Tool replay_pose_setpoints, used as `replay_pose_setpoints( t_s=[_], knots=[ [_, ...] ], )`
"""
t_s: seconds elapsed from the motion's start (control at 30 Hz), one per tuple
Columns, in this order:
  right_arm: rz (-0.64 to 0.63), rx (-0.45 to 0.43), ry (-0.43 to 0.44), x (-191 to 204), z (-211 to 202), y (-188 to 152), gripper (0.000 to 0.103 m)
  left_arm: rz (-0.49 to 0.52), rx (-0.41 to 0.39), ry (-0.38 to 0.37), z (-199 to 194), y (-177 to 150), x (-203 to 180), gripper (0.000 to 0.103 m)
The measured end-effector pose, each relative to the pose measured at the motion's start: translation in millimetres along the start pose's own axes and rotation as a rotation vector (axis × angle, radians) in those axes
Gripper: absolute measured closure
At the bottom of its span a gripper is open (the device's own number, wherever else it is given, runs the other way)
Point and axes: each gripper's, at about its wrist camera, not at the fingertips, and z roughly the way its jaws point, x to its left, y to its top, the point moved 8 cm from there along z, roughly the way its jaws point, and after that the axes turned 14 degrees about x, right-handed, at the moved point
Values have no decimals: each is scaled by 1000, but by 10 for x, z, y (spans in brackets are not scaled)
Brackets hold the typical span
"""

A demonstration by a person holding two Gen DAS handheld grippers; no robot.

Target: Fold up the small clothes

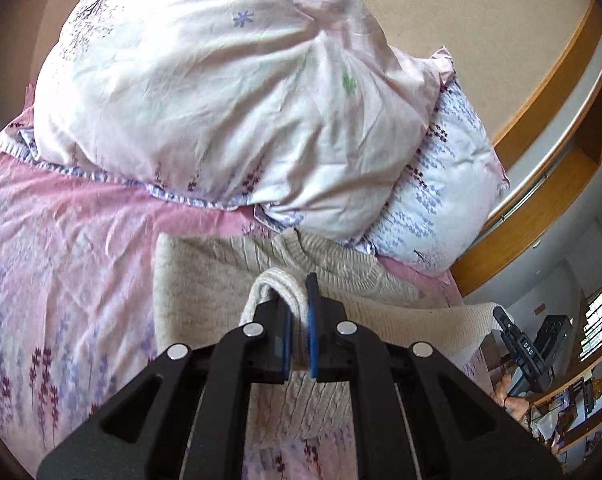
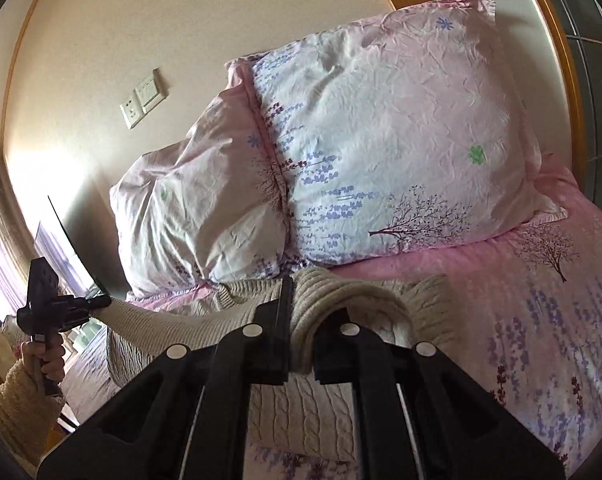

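Note:
A cream cable-knit sweater (image 1: 205, 276) lies on the pink floral bed sheet (image 1: 61, 240), in front of the pillows. My left gripper (image 1: 299, 300) is shut on a bunched ribbed edge of the sweater and lifts it off the bed. My right gripper (image 2: 301, 308) is shut on another bunched ribbed edge of the sweater (image 2: 285, 412), which drapes over its right finger. The sweater's hem stretches taut between the two grippers. In the right wrist view the left gripper (image 2: 97, 302) shows at far left, pinching the knit. In the left wrist view the right gripper (image 1: 501, 316) shows at far right.
Two floral pillows (image 1: 221, 100) (image 2: 401, 140) are stacked at the head of the bed, just behind the sweater. A wooden headboard frame (image 1: 541, 208) and a wall with a switch plate (image 2: 143, 98) lie beyond. Shelves with clutter (image 1: 581, 400) stand at the right.

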Motion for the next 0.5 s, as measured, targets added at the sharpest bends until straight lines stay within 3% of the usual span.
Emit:
replay_pose_setpoints(
  t_s=[0.5],
  knots=[
    [234, 150, -140, -718, 1042, 76, 95, -133, 119, 59, 1039, 437, 427, 97]
  ],
)
